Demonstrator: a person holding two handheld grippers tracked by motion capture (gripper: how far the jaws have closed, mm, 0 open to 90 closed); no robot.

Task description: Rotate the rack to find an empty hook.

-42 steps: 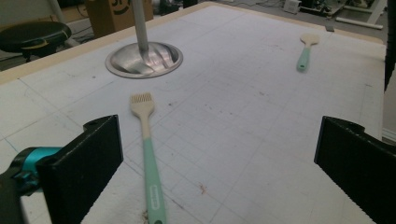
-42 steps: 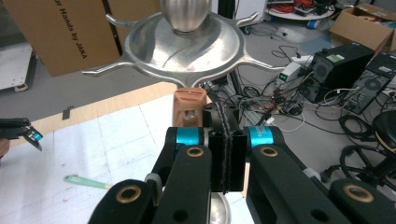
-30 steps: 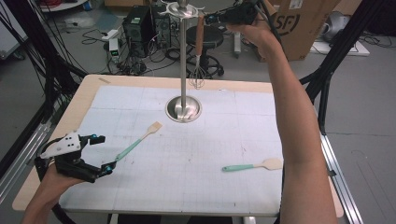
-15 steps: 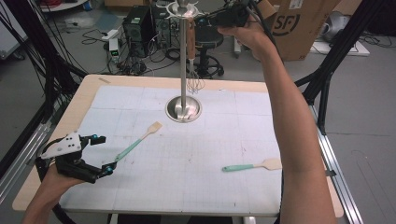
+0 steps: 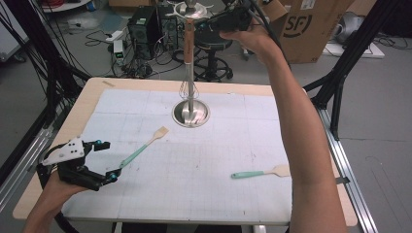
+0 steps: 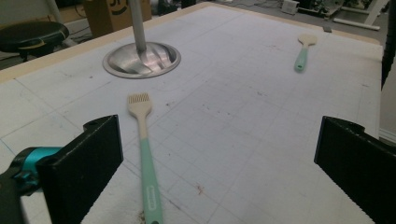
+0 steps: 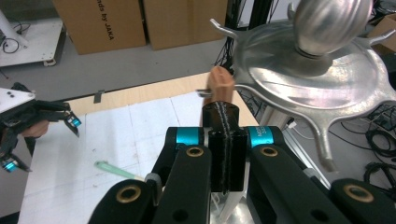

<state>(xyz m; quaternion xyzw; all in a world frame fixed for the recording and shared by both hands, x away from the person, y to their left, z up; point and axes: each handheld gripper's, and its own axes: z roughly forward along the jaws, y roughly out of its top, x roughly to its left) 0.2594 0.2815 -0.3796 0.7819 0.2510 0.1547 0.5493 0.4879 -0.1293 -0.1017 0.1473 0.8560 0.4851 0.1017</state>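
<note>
White gridded table [image 5: 145,194]: right gripper [image 5: 214,23] clamped on whisk [image 5: 188,53] handle at rack [image 5: 192,111] top; left gripper [image 5: 104,162] jaws wide, beside spatula [image 5: 143,148].

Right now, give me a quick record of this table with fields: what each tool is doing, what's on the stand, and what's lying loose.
right tool: shut on the whisk's wooden handle, up by the stand's hooked top
whisk: hanging upright along the pole
stand: round metal base on the mat
left tool: open, resting low on the mat
brush: lies between the left tool's jaws, untouched
spatula: lies loose near the right edge
</note>
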